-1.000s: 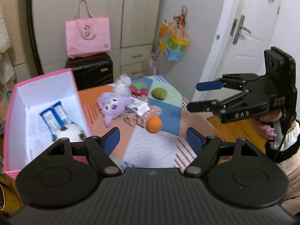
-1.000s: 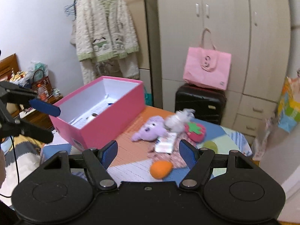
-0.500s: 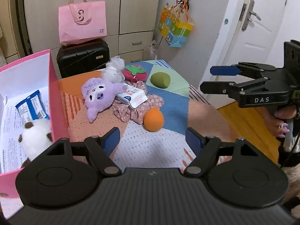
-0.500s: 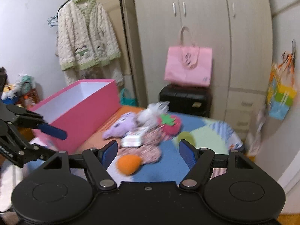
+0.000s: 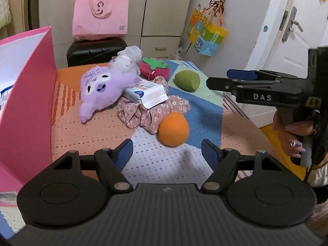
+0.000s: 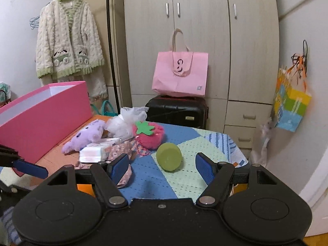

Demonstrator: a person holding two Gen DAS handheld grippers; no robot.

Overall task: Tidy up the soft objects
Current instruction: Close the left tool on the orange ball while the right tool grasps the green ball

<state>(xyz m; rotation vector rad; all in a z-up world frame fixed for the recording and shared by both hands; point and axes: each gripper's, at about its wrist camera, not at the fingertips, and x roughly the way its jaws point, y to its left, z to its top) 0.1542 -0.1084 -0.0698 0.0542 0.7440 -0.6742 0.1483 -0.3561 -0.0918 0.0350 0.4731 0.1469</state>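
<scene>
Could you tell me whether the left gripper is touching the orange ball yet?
Apart. In the left wrist view, the left gripper is open with bare tablecloth showing between its fingertips and the orange ball.

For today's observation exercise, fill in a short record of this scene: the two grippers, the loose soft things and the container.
left gripper: jaws open, empty, facing the round orange sponge ball
right gripper: jaws open, empty, facing the olive-green sponge
pile: purple plush toy, white tissue pack on pink floral cloth, red strawberry plush, white mesh puff
container: pink cardboard box, at the table's left
</scene>
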